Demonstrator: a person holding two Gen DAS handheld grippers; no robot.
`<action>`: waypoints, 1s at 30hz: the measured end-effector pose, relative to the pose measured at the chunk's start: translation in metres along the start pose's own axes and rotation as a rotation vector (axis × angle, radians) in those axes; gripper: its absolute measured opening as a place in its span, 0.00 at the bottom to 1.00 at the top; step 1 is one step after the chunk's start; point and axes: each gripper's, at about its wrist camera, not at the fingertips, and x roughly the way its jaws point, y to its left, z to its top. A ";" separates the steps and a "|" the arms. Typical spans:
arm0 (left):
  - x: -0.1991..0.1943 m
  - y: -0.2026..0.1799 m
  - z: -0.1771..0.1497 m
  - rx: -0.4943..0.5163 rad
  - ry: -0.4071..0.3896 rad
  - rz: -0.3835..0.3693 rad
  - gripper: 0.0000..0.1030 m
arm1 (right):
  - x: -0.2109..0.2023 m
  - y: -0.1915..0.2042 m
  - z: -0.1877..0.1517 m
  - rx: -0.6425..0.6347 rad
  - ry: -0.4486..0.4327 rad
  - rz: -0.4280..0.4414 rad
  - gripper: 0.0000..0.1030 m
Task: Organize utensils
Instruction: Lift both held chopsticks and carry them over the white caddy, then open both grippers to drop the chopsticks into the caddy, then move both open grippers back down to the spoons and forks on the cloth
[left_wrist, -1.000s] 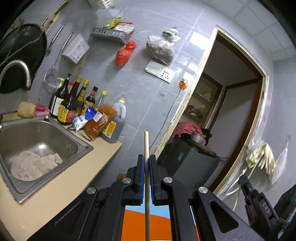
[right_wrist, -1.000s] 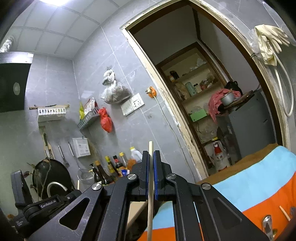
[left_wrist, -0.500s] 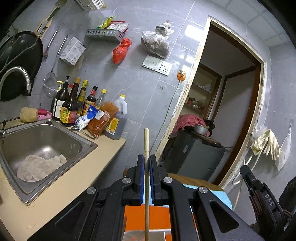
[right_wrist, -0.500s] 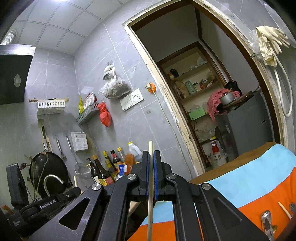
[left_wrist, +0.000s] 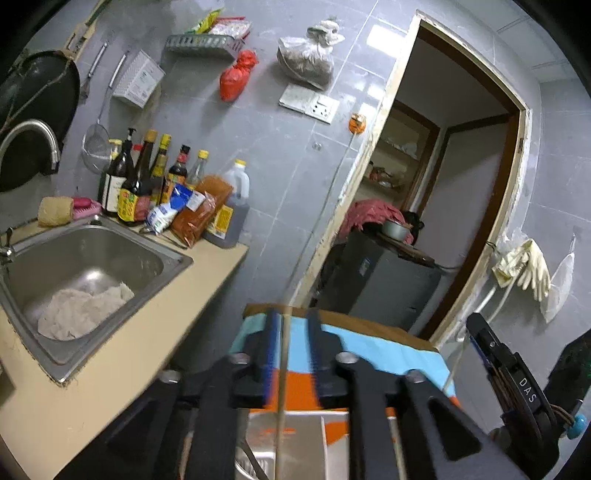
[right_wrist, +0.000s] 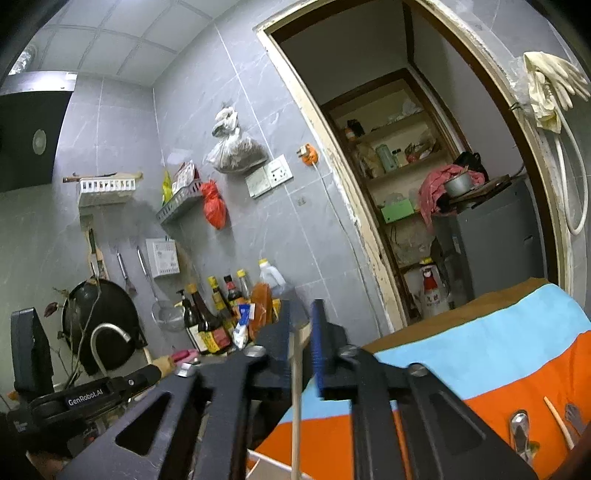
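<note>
My left gripper (left_wrist: 291, 325) is open, its jaws apart. A wooden chopstick (left_wrist: 281, 384) stands loose between them, its lower end down in a metal utensil box (left_wrist: 288, 432) on the striped cloth (left_wrist: 373, 354). My right gripper (right_wrist: 300, 317) is open too. A second wooden chopstick (right_wrist: 296, 402) stands between its jaws, free of the pads, above a box edge (right_wrist: 273, 467). More utensils lie on the cloth at the right in the right wrist view: a metal handle (right_wrist: 519, 428) and a chopstick (right_wrist: 557, 419).
A steel sink (left_wrist: 85, 266) with a cloth in it sits in the beige counter (left_wrist: 122, 354) at left, with sauce bottles (left_wrist: 147, 184) behind. A doorway (left_wrist: 454, 206) and a grey appliance (left_wrist: 384, 284) lie ahead. The other gripper's body (left_wrist: 517, 387) is at right.
Both grippers were shut on a chopstick each; now both have opened and the chopsticks sit lower, slipping down between the jaws. Both views have tilted down toward the cloth and box.
</note>
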 end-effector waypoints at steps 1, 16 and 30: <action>-0.002 0.000 0.001 -0.010 0.001 -0.009 0.33 | -0.001 -0.002 0.001 0.012 0.011 0.003 0.33; -0.028 -0.064 0.024 0.044 -0.068 -0.056 0.84 | -0.051 -0.023 0.063 -0.012 -0.028 -0.076 0.69; -0.023 -0.173 -0.008 0.217 -0.080 -0.113 1.00 | -0.123 -0.073 0.123 -0.100 -0.054 -0.238 0.95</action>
